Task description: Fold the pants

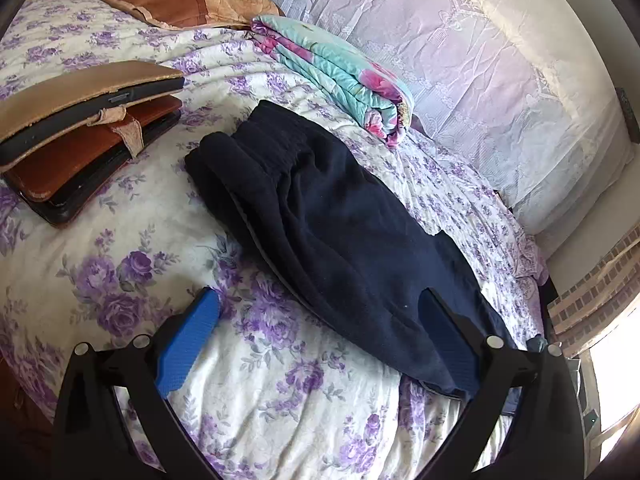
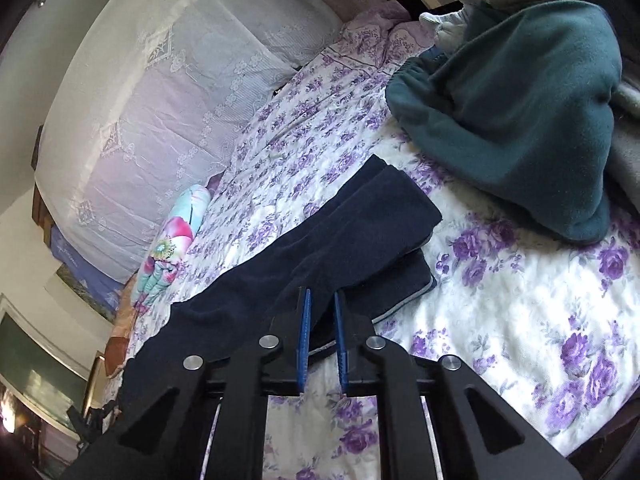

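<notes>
Dark navy pants (image 1: 340, 240) lie on the purple-flowered bedspread (image 1: 120, 272), folded lengthwise, waistband at the far end. My left gripper (image 1: 320, 312) is open, hovering above the near leg part; its right finger is over the fabric, its left over the bedspread. In the right wrist view the pants (image 2: 340, 232) run from lower left to the leg ends at centre. My right gripper (image 2: 322, 300) has its blue pads nearly closed on a fold of the pants' near edge.
A folded turquoise floral blanket (image 1: 340, 76) lies beyond the waistband. Stacked brown leather cases (image 1: 80, 128) sit at left. A teal fleece garment (image 2: 520, 112) is piled past the leg ends. A lace-covered headboard cushion (image 1: 480, 80) lines the bed's far side.
</notes>
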`<action>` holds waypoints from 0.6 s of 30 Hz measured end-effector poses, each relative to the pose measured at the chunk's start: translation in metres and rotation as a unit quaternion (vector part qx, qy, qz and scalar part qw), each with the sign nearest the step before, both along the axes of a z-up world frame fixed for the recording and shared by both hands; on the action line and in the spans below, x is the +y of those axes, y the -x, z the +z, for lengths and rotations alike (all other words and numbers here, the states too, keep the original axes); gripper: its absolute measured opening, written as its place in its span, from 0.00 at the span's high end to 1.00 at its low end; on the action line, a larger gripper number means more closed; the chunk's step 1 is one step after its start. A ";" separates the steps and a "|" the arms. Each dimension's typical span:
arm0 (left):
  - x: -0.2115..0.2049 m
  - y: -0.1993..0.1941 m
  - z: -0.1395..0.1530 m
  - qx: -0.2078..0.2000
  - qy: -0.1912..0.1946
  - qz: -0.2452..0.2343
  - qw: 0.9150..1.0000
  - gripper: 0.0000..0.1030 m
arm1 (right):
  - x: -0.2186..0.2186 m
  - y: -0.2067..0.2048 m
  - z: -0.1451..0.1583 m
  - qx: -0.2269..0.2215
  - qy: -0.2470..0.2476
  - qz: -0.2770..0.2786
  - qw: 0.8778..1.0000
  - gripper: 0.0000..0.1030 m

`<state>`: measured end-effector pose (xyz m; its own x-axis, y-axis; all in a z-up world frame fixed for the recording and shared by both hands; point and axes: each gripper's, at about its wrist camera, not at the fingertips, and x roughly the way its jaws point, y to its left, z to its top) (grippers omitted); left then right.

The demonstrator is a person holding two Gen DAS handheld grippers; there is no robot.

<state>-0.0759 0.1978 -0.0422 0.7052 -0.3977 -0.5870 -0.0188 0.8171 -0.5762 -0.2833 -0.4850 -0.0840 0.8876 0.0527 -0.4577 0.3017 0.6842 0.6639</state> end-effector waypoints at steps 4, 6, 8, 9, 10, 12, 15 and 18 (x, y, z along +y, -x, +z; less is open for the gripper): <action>0.000 0.000 -0.001 0.001 0.002 0.001 1.000 0.06 | -0.008 -0.003 -0.012 0.010 -0.039 0.000 0.999 0.84; -0.001 0.002 -0.001 0.002 -0.002 0.000 1.000 0.06 | -0.009 -0.002 -0.016 0.009 -0.053 0.003 0.999 0.78; -0.003 0.002 -0.001 0.002 -0.005 -0.002 1.000 0.06 | -0.008 -0.002 -0.016 0.005 -0.057 0.006 0.998 0.74; -0.003 0.001 -0.002 0.003 -0.007 -0.002 1.000 0.06 | -0.008 -0.004 -0.016 0.006 -0.057 0.004 0.998 0.74; -0.004 0.001 -0.002 0.003 -0.009 -0.002 1.000 0.06 | -0.009 -0.005 -0.016 0.006 -0.057 0.003 0.998 0.74; -0.005 0.001 -0.003 0.004 -0.012 0.000 1.000 0.06 | -0.009 -0.010 -0.016 -0.001 -0.053 0.002 0.999 0.76; -0.007 0.001 -0.002 0.005 -0.014 -0.003 1.000 0.06 | -0.005 -0.005 -0.008 -0.032 -0.040 -0.004 0.999 0.95; -0.006 0.002 0.001 0.006 -0.002 -0.010 1.000 0.06 | 0.002 -0.001 0.007 -0.045 -0.003 -0.002 0.999 0.95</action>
<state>-0.0778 0.1916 -0.0414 0.6900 -0.4089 -0.5972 -0.0101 0.8196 -0.5729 -0.2826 -0.4835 -0.0765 0.9255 0.0520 -0.3752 0.2429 0.6786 0.6932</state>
